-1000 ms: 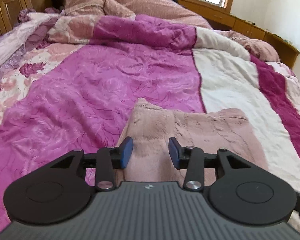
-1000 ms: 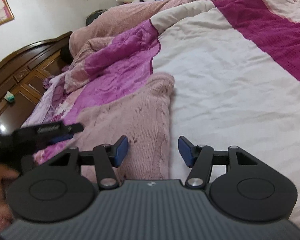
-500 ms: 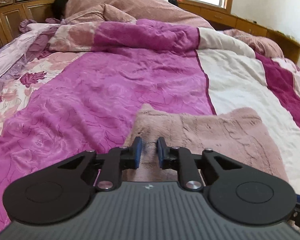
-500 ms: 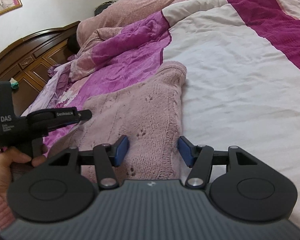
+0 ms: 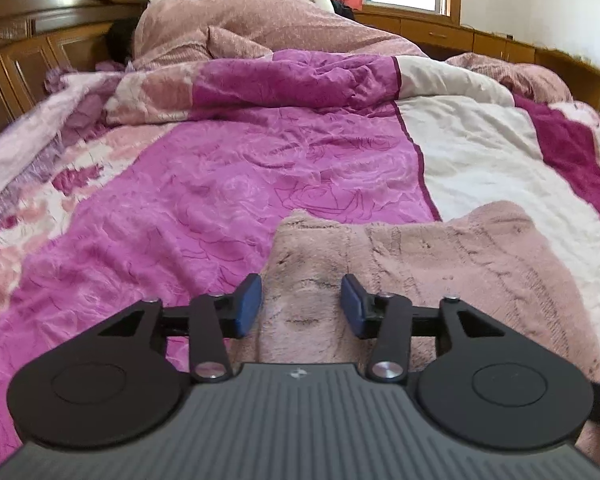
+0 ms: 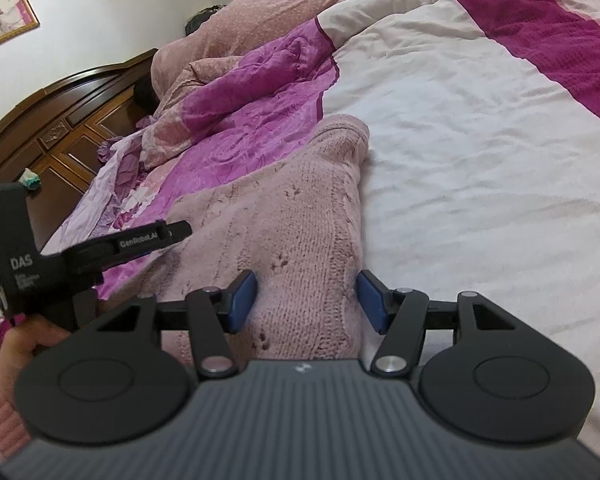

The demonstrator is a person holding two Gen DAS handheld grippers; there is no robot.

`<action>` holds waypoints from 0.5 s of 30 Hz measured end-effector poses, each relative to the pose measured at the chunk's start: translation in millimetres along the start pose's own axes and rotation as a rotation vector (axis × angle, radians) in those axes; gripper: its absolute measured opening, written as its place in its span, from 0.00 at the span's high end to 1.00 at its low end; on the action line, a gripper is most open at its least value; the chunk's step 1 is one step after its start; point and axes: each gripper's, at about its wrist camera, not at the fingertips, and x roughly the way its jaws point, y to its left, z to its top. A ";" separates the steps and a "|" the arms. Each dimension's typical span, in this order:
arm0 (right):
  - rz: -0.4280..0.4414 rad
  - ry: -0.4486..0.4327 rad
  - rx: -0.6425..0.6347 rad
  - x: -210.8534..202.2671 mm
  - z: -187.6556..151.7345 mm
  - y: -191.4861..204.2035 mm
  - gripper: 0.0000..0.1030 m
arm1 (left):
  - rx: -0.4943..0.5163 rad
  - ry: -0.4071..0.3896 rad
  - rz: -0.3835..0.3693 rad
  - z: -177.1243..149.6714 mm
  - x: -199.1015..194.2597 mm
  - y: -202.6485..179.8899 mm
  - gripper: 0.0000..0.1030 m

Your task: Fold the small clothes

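The dusty-pink knitted garment [image 6: 284, 224] lies flat on the magenta-and-white quilt [image 6: 480, 168]. Left gripper [image 5: 301, 306] and right gripper [image 6: 307, 300] hover at six o'clock, jaws spread (probably readying an edge grasp).

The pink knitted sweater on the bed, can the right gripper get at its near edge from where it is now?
Probably yes. The right gripper is open, its blue pads straddling the pink knitted sweater, which lies flat on the bed quilt. Nothing sits between them; the left gripper stays off to the side.
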 end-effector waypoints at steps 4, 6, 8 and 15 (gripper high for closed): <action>0.001 0.002 0.007 1.3 -0.7 -1.0 0.40 | -0.020 0.038 -0.037 2.5 9.7 2.8 0.46; 0.004 0.006 0.017 2.1 -1.9 -2.3 0.40 | -0.070 0.061 -0.068 4.6 15.0 9.1 0.44; 0.004 0.006 0.020 2.0 -2.8 -2.2 0.40 | -0.100 0.068 -0.109 6.1 15.6 14.0 0.61; 0.003 0.017 -0.031 -2.4 0.3 14.6 0.39 | -0.123 0.046 -0.062 18.6 12.6 25.4 0.92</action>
